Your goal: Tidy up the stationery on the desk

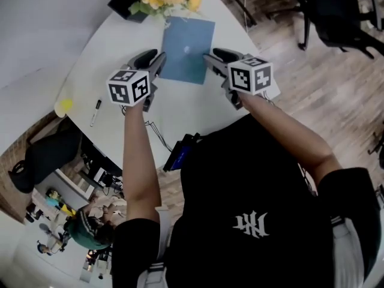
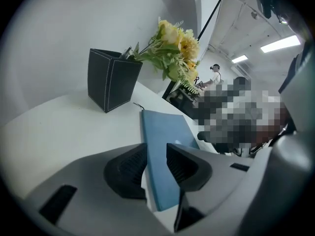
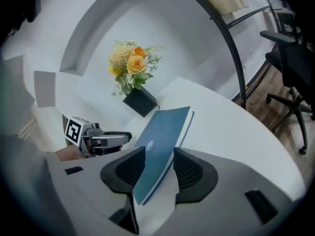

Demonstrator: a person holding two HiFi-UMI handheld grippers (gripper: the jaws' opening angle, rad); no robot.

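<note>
With your left tool (image 2: pixel 156 151) and right tool (image 3: pixel 159 154) each clamped on the book (image 1: pixel 188 50), raise both evenly, keeping it level above the worktop (image 1: pixel 114 47).

Place: open office
Seating: black swivel chair (image 1: pixel 342 11) beyond tabletop's (image 1: pixel 114 47) right edge
Ceiling: strip light panels (image 2: pixel 282 44)
Floor: wood planks (image 1: pixel 336 95)

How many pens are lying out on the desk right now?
1. A marker lies near the desk's left edge, left of the left gripper, which holds the blue notebook. More may be hidden in the black holder.
</note>
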